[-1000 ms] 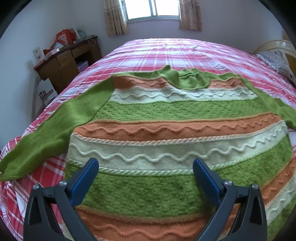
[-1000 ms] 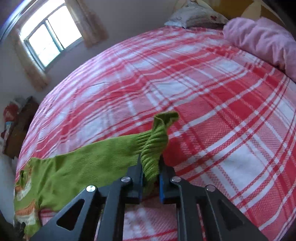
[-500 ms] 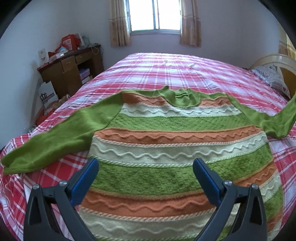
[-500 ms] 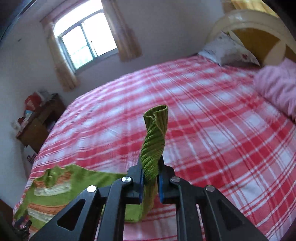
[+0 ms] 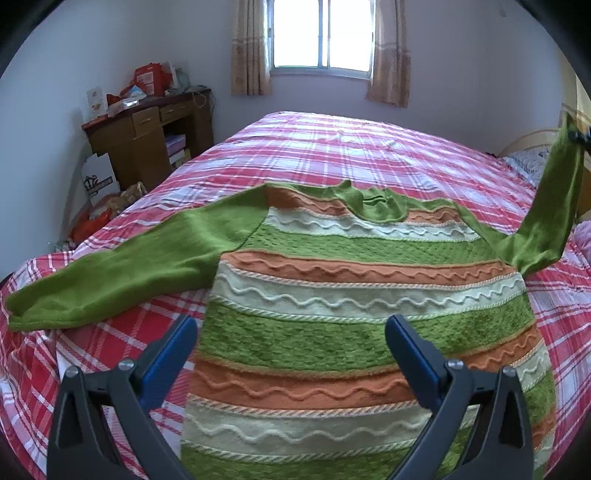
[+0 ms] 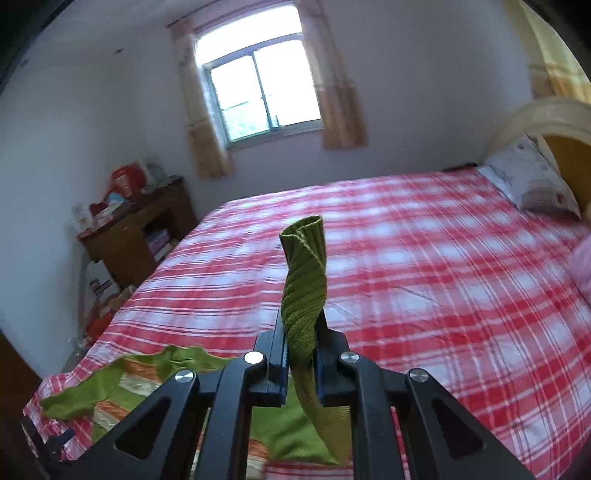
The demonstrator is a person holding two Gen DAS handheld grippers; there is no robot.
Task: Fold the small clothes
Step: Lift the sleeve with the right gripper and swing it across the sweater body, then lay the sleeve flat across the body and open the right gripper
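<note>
A knitted sweater (image 5: 362, 295) with green, orange and cream stripes lies flat on the bed, collar at the far side. Its left sleeve (image 5: 122, 273) stretches out flat to the left. My left gripper (image 5: 291, 332) is open and empty, held above the sweater's lower body. My right gripper (image 6: 301, 339) is shut on the cuff of the right sleeve (image 6: 304, 280) and holds it high in the air. In the left wrist view that sleeve (image 5: 546, 218) rises steeply to the upper right. The sweater's body (image 6: 147, 384) shows below the right gripper.
The bed has a red and white plaid sheet (image 5: 332, 147). A wooden desk (image 5: 147, 136) with clutter stands by the left wall. A pillow (image 6: 528, 181) and yellow headboard (image 6: 569, 147) are at the right. A window (image 5: 321, 33) is in the far wall.
My right gripper has lifted the right sleeve cuff from the bed high into the air. My left gripper has drawn back and up, so more of the sweater shows.
</note>
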